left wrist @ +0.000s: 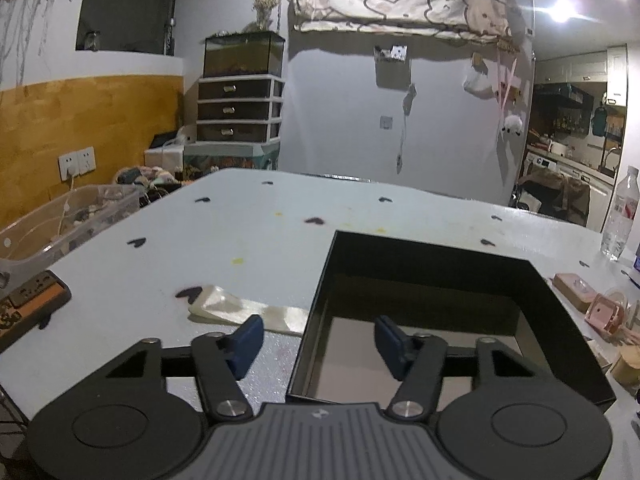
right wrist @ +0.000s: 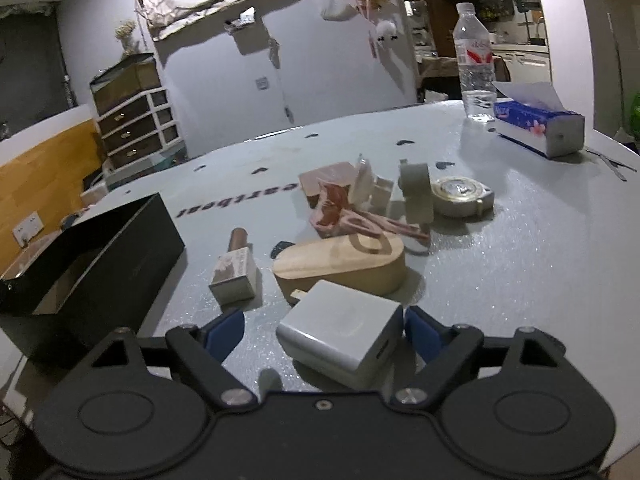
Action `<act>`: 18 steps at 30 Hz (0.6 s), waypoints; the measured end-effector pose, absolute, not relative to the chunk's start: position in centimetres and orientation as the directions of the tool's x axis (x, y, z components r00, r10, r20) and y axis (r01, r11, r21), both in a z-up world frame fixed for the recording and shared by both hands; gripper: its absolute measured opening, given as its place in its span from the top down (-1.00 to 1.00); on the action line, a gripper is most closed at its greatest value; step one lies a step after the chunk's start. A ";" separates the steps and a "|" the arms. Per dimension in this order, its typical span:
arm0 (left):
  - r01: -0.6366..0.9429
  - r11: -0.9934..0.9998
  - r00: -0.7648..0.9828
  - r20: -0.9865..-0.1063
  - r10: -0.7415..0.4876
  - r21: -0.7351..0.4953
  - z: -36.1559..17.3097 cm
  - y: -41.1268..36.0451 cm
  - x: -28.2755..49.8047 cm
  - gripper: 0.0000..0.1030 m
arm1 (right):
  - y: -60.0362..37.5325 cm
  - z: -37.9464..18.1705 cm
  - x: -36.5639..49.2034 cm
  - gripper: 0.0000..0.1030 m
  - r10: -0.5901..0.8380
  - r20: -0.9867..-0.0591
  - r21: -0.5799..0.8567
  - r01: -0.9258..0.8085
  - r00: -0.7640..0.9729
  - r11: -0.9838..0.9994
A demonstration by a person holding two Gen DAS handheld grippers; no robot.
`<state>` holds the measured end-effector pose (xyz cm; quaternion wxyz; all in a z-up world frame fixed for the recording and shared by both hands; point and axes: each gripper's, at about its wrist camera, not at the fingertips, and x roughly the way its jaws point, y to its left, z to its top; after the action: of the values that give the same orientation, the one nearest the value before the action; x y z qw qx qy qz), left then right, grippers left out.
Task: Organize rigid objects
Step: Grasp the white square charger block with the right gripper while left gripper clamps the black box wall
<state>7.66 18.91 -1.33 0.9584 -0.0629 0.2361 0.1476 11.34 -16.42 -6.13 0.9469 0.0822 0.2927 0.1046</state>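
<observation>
In the left wrist view a black open-topped box (left wrist: pixel 436 256) stands on the pale table. My left gripper (left wrist: pixel 318 342) straddles the box's near left wall, with one blue pad outside and the other inside. Neither pad touches the wall, so it is open. In the right wrist view a white charger block (right wrist: pixel 340 332) lies between the fingers of my right gripper (right wrist: pixel 322 334). The right pad sits close against its side and the left pad stands clear, so this gripper is open too. The black box (right wrist: pixel 92 252) is to the left.
Beyond the charger lie a small boxed bottle (right wrist: pixel 236 276), an oval wooden case (right wrist: pixel 340 264), pink pieces (right wrist: pixel 340 208), a round tape measure (right wrist: pixel 460 196), a tissue pack (right wrist: pixel 536 124) and a water bottle (right wrist: pixel 474 64). Left of the box are a translucent strip (left wrist: pixel 248 312), a power strip (left wrist: pixel 32 300) and a clear bin (left wrist: pixel 68 220).
</observation>
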 end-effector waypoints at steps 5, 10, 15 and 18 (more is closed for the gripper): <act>-0.309 0.948 0.826 -0.514 0.230 -0.074 -2.5 19.2 8.4 0.22 | -16.6 -6.2 11.4 -0.33 0.214 -0.541 0.172 -0.142 0.814 0.975; -0.315 0.945 0.824 -0.518 0.228 -0.084 -2.8 19.4 8.5 0.35 | -17.0 -6.1 11.1 -0.32 0.243 -0.540 0.168 -0.180 0.806 0.969; -0.334 0.938 0.821 -0.516 0.244 -0.088 -2.7 19.7 8.4 0.61 | -17.4 -6.1 10.8 -0.32 0.277 -0.536 0.180 -0.213 0.798 0.960; -0.343 0.936 0.819 -0.515 0.253 -0.086 -2.7 19.9 8.4 0.76 | -17.6 -6.0 10.8 -0.31 0.304 -0.533 0.201 -0.231 0.789 0.952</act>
<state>8.42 19.86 -2.68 0.9496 -0.0874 0.2568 0.1568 10.84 -17.60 -6.03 0.9438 0.0625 0.2918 0.1418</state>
